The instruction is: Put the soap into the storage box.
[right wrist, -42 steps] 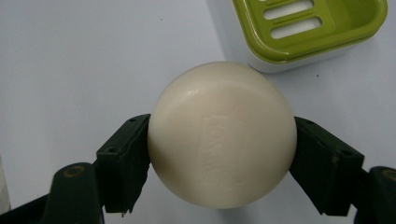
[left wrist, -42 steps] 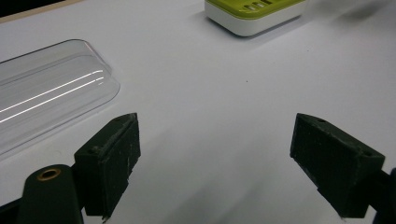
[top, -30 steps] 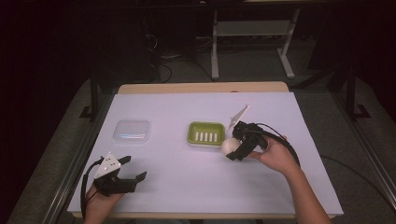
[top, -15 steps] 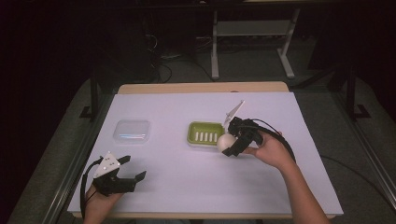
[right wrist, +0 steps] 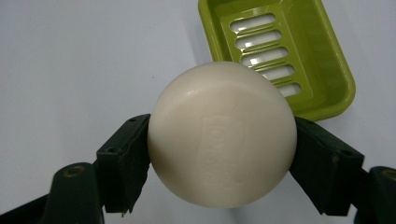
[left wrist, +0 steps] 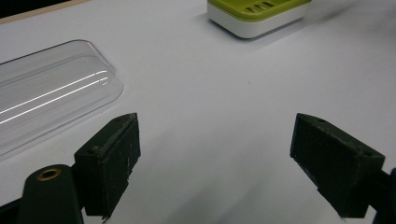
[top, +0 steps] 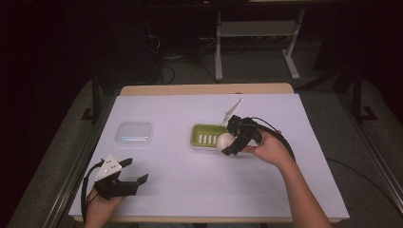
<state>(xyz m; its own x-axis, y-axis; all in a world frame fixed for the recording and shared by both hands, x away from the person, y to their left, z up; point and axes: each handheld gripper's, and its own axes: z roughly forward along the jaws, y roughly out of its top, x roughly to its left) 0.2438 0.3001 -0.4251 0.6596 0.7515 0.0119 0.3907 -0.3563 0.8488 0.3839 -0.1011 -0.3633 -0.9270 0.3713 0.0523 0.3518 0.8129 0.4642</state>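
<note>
Soap carried nearer green dish in right jaws, left jaws apart, clear lid aside

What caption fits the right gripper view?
Right gripper clamps a round cream soap above the green slotted soap dish.

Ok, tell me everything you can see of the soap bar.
The soap bar is a rounded, cream-white cake with a smooth, matte surface and faint embossed lettering across its face, too soft to read. The right gripper holds it off the table, its black jaws pressing on opposite sides. In the high view it hangs over the near right part of the green soap dish, whose slotted tray lies empty. Nothing else touches it.
</note>
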